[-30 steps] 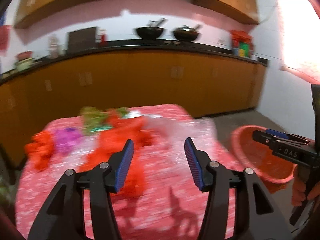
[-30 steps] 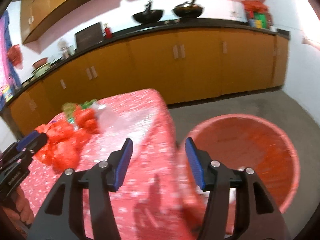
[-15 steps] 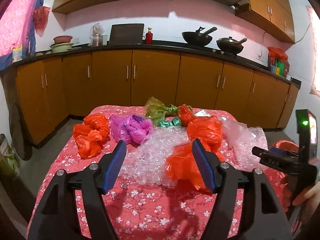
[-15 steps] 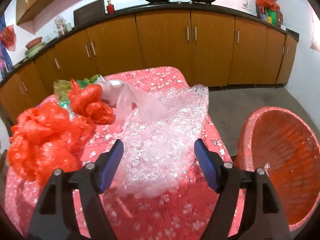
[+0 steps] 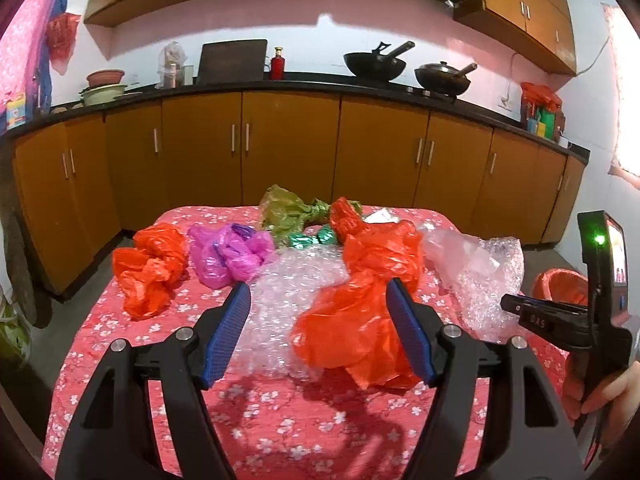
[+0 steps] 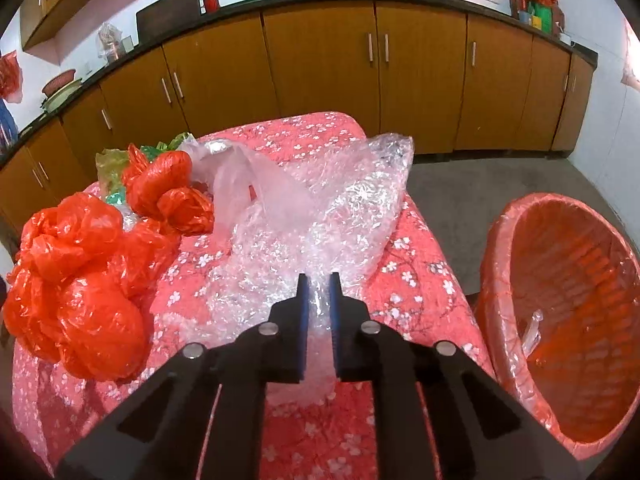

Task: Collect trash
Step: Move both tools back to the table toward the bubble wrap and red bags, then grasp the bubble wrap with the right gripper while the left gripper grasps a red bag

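Bubble wrap [image 5: 490, 280], the piece of trash in hand, is seen in the left wrist view near the right edge of the floral-clothed table [image 5: 280, 420], crumpled beside a clear plastic bag [image 5: 448, 246]. A second sheet of bubble wrap [image 5: 288, 296] lies flat at mid-table, between a large orange bag [image 5: 360, 320] and a pink bag [image 5: 228, 254]; a further orange bag [image 5: 150, 266] is shown toward the left edge, and green wrappers [image 5: 296, 216] toward the far edge. The left gripper [image 5: 318, 330] is held spread above the near part of the table, nothing between its pads. The right gripper [image 5: 532, 312] enters from the right, and a slice of the orange basket [image 5: 560, 286] is visible beyond the table's right edge.

In the right wrist view, the right gripper [image 6: 318, 292] has just been closing, and its blue pads are shown pinched on the near end of the bubble wrap [image 6: 340, 208]. The sheet's long axis is judged to run from the pads away toward the far right corner, where its free end [image 6: 394, 148] rises. The material is judged very light, soft and springy, somewhat slick; a bunched fold is the better place to grip, since a single layer may slip. The basket [image 6: 500, 272] stands on the floor just beside the right edge, its mouth tilted toward the table.
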A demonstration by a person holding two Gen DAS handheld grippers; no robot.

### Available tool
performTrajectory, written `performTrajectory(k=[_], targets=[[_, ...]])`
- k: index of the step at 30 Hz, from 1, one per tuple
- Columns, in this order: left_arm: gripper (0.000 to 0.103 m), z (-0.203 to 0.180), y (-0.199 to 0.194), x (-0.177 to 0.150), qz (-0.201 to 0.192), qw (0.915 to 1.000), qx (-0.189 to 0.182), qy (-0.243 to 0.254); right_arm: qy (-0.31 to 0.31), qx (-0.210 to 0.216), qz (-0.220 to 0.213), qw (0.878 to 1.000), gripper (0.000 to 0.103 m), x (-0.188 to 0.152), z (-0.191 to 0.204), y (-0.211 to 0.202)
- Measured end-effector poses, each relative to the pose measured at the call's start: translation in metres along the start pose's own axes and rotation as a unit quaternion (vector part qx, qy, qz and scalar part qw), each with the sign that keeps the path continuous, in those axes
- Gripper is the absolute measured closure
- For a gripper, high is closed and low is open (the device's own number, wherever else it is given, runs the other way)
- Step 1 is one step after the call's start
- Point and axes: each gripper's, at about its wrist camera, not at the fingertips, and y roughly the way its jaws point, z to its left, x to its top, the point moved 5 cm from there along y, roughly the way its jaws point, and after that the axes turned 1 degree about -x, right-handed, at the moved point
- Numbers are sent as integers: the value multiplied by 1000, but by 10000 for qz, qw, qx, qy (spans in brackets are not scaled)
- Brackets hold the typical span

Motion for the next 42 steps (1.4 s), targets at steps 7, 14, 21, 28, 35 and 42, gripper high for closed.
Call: performTrajectory(k=[7,14,21,28,35,42], targets=[[33,-13,10,4,127,9997,-62,212,382,16,-157,9991,94,-1,-14,-17],[33,-13,24,5,348,9989,-187,258,207,361,-134,9990,94,-11,-6,-33],[58,-14,40,-4,776,9952,-502,326,193,412,-74,9989,94,-18,-7,-40],[85,-11,33,-7,785,9947,-593,301,196,422,-100,9989,94,-21,-10,-50],[86,2,7,3,476,9975,-482,178,189,472,-156,9986,94,-25,-11,-64],[86,14,-8,14,276,9990,-346,5,129,635,-230,9976,94,-27,-3,-80]])
